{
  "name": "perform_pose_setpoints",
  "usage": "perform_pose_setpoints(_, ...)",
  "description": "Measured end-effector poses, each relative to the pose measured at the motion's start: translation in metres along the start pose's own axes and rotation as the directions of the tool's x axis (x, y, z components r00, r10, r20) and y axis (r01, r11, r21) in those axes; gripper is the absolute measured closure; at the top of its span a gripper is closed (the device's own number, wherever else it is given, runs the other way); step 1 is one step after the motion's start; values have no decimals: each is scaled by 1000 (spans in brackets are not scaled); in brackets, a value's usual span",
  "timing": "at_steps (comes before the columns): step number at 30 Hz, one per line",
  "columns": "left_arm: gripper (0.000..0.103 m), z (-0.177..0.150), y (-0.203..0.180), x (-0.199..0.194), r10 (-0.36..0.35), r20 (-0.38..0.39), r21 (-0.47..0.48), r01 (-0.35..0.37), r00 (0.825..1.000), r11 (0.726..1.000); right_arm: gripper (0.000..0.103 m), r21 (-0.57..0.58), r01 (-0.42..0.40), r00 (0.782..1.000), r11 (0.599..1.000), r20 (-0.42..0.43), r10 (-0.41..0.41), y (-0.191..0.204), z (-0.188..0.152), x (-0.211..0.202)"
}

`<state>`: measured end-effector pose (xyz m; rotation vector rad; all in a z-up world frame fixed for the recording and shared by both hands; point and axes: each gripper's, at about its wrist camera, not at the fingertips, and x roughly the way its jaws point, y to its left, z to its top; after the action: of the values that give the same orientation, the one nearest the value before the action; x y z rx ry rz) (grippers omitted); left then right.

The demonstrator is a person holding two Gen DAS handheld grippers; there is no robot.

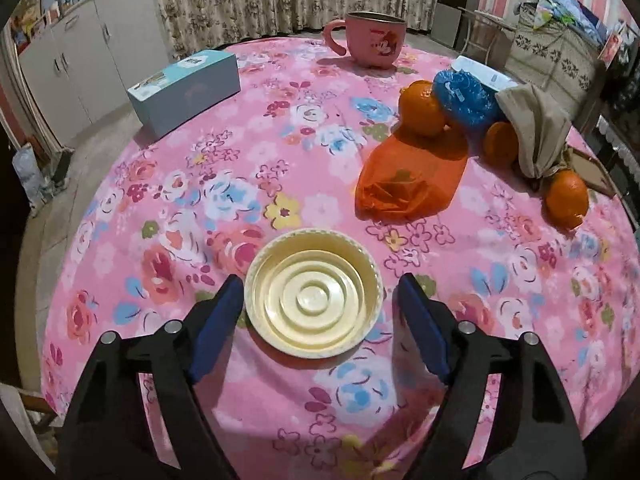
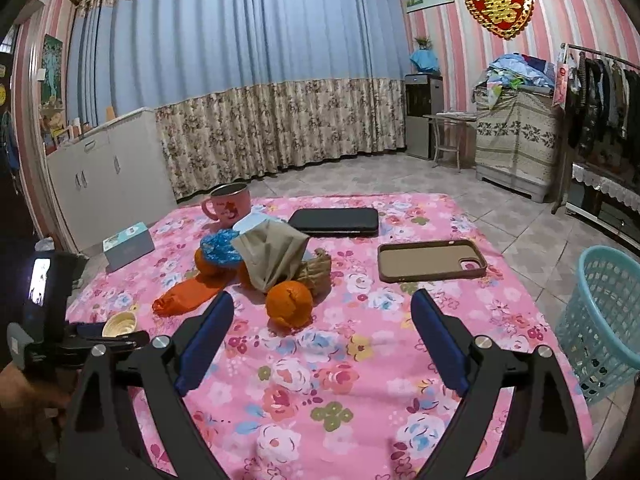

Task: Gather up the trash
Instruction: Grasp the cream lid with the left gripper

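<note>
Right wrist view: pink floral tablecloth [image 2: 320, 380], blue curtains [image 2: 240, 40], striped walls [image 2: 580, 20].

Bare cloth around cream lid [image 1: 313, 294]; orange bag [image 1: 404, 182] beyond (well apart); right tool [image 2: 322, 340] unobstructed.

Left gripper [image 1: 320, 292] and right gripper [image 2: 322, 312] both gape wide.
</note>
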<state>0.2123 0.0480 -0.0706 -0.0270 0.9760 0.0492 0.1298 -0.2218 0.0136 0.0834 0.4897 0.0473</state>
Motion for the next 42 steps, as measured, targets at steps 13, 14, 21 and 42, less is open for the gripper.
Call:
perform_pose_setpoints(13,43,-1,-14,-35,-44,130,54,37,991,998,15,-16,5,1000,1000,-3,-5,2,-1,2)
perform_pose_setpoints(14,43,0,-15,-37,-47,139,59,39,989,997,15,-16,7,1000,1000,-3,-7,2,-1,3)
perform_pose_setpoints(21,43,1,-21,-42,-86,156,71,75,984,995,15,-25,9,1000,1000,-13,-9,4,-3,8)
perform_pose_setpoints(42,43,76,-53,-30,-131,254,99,109,958,989,14,2,-63,967,998,-247,61,21,2,132)
